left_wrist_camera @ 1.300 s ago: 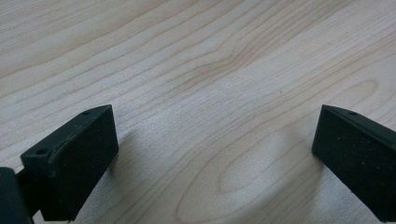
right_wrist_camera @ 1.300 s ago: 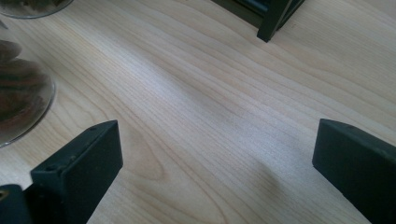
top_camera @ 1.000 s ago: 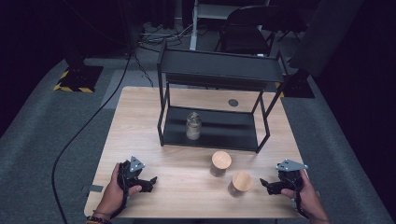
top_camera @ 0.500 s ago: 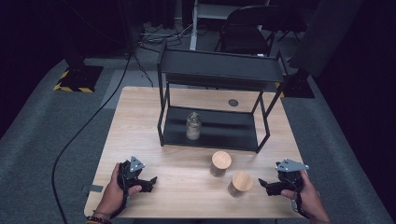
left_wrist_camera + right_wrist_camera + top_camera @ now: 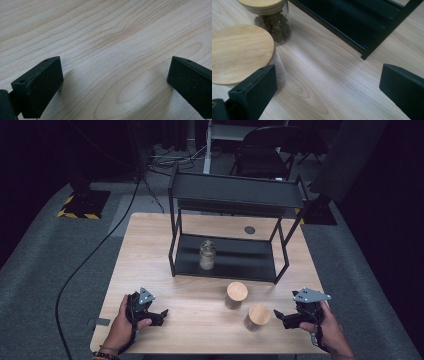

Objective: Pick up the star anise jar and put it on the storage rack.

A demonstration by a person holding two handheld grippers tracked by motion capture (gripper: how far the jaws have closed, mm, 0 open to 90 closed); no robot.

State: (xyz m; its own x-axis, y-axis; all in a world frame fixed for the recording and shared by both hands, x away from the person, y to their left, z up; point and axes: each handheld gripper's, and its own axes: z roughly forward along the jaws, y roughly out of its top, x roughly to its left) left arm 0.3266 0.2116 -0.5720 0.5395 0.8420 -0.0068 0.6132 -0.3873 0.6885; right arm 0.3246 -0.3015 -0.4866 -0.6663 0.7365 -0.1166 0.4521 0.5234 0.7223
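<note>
While both grippers rest with fingers apart, the nearer jar [image 5: 258, 316] stands upright just left of the right gripper [image 5: 278, 315], probably its target.

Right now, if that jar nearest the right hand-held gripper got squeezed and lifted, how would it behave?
The jar looks like clear glass, so probably stiff, smooth and breakable if dropped. Its wooden lid merely sits on top and might come loose. It stands taller than wide, so a sideways push could tip it.
</note>
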